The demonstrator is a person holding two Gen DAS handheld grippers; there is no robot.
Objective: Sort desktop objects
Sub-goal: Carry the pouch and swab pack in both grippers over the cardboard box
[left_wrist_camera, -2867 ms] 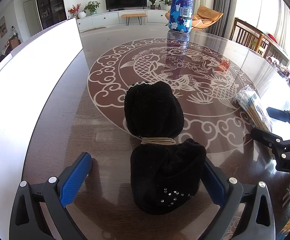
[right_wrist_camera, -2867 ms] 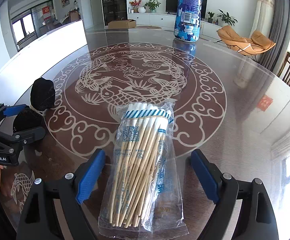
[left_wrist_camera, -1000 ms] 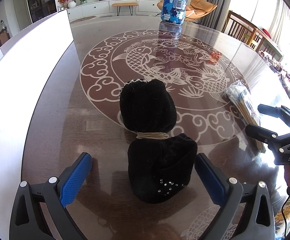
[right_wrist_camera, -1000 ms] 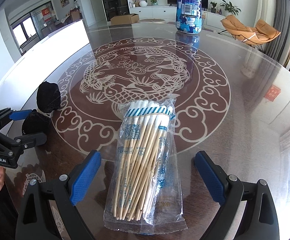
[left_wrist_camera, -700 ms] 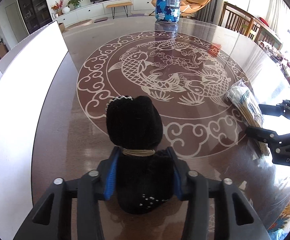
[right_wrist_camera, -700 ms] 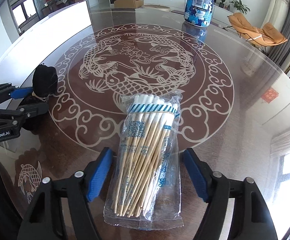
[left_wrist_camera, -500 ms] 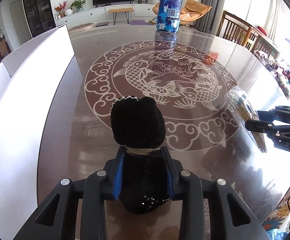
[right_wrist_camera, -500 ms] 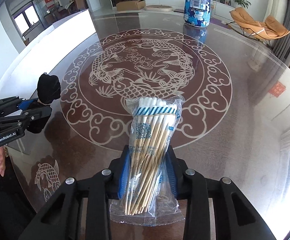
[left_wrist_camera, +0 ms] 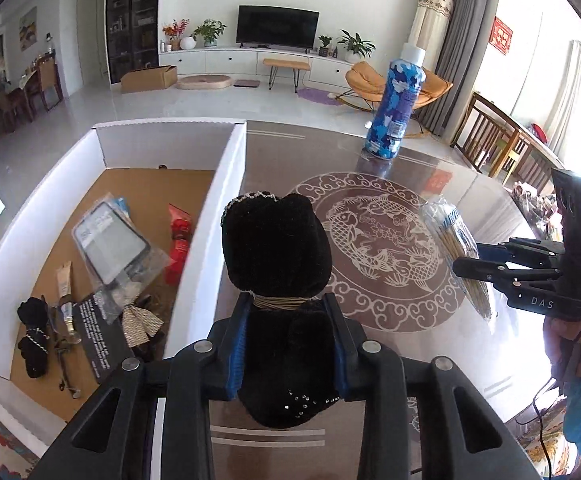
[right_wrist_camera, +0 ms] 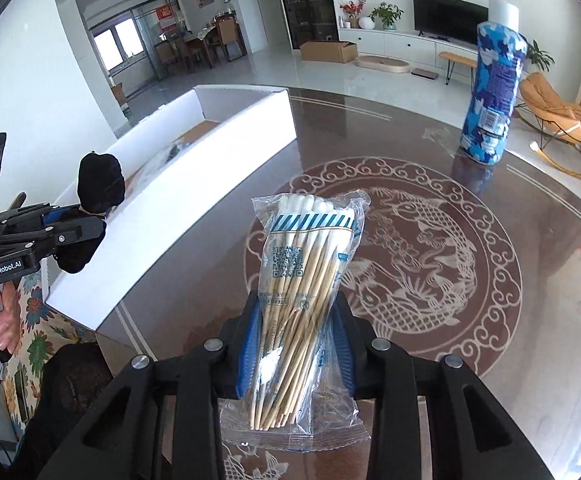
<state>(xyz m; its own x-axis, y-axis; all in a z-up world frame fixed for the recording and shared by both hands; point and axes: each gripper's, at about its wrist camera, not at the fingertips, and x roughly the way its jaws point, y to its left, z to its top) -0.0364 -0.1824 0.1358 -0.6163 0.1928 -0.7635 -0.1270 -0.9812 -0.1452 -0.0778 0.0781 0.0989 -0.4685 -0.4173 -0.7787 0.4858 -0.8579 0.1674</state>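
My left gripper (left_wrist_camera: pixel 286 336) is shut on a black fabric bundle (left_wrist_camera: pixel 276 248) tied with a tan band and holds it lifted above the table, by the white box's right wall (left_wrist_camera: pixel 210 232). It also shows in the right wrist view (right_wrist_camera: pixel 100 186). My right gripper (right_wrist_camera: pixel 294 336) is shut on a clear bag of cotton swabs (right_wrist_camera: pixel 302 280) and holds it raised over the table; the bag also shows in the left wrist view (left_wrist_camera: pixel 456 248).
The white box with a brown floor (left_wrist_camera: pixel 150 184) holds a packaged screen (left_wrist_camera: pixel 110 244), a red packet (left_wrist_camera: pixel 178 236), tubes and a black pouch (left_wrist_camera: pixel 34 336). A blue patterned bottle (left_wrist_camera: pixel 394 108) stands at the far side of the glossy round table (left_wrist_camera: pixel 390 256).
Both grippers closed on their objects, then lifted them off the table. The left one has swung left so the box's inside is in view.
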